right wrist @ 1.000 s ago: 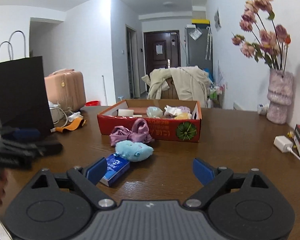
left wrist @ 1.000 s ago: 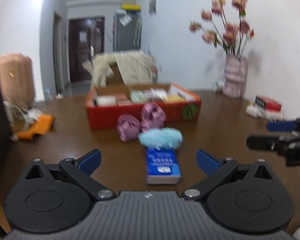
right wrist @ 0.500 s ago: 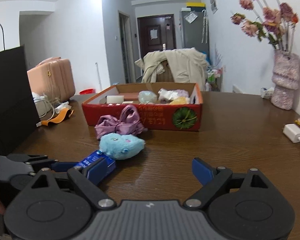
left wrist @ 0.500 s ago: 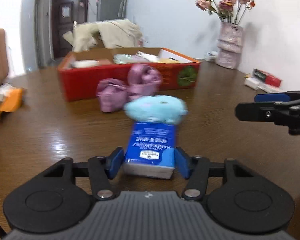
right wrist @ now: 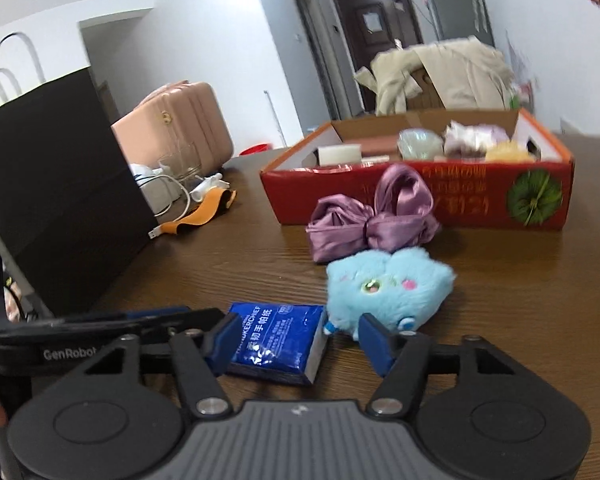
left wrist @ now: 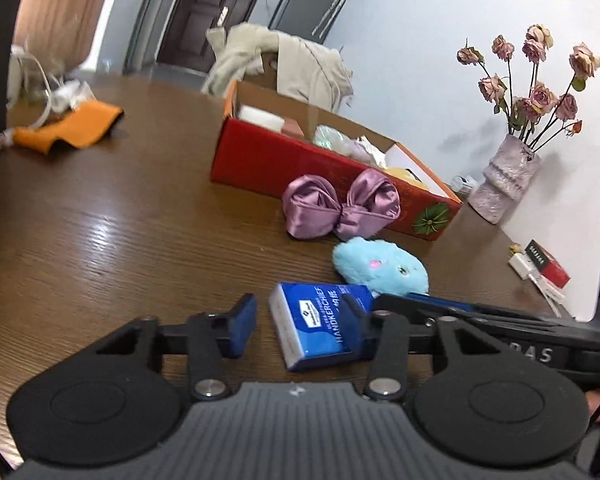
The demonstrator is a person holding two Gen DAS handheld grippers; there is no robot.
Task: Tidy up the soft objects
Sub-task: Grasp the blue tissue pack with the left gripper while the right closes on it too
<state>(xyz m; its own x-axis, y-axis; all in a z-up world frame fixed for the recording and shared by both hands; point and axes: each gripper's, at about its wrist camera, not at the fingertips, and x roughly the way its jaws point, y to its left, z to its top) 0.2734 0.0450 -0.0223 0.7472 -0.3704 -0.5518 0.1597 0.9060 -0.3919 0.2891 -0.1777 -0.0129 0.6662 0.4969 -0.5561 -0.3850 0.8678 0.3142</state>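
Wooden table: tissue pack between closing, not yet clamping fingers of left hand-held gripper.

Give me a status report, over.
Left tongs and right tongs just closing, tissue pack between both, not yet clamped. Blue plush toy right beside pack.

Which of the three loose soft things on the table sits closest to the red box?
The purple satin bow, right against the box's front; the blue plush and tissue pack lie nearer the camera.
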